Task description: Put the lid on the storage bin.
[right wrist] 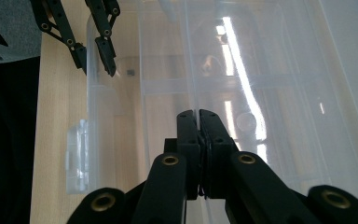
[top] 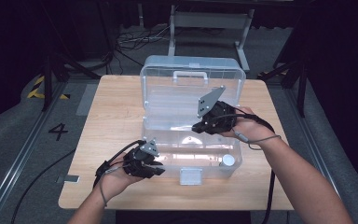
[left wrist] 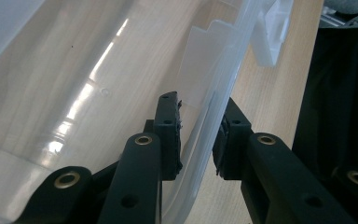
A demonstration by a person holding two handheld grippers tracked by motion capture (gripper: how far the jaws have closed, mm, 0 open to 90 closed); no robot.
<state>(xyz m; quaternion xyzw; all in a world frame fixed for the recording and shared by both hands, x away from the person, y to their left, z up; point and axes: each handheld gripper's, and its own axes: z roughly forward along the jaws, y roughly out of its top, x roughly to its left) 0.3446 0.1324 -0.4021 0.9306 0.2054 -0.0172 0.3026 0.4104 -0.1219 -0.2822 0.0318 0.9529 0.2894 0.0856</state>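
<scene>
The tabletop (top: 112,107) fills the middle of the high view, pale wood against dark floor. On it, centre frame, stands a clear box (top: 168,116) with its lid (top: 191,77) raised upright at the back; a white handle sits at the lid's top edge. The box's latch (top: 190,176) hangs at the front wall, lower centre. A small round white thing (top: 228,160) lies in the box's lower right corner.

The left claw (top: 160,169) is at lower left of the high view, at the box's front left rim. In the left gripper view its jaws straddle the clear wall (left wrist: 200,135), one inside, one outside, narrowly parted, the pads just beside the plastic; whether they press it I cannot tell.

The right claw (top: 196,127) sits right of centre, over the open box. In the right gripper view its jaws (right wrist: 198,154) are closed together, pinching a thin clear edge of the box.
</scene>
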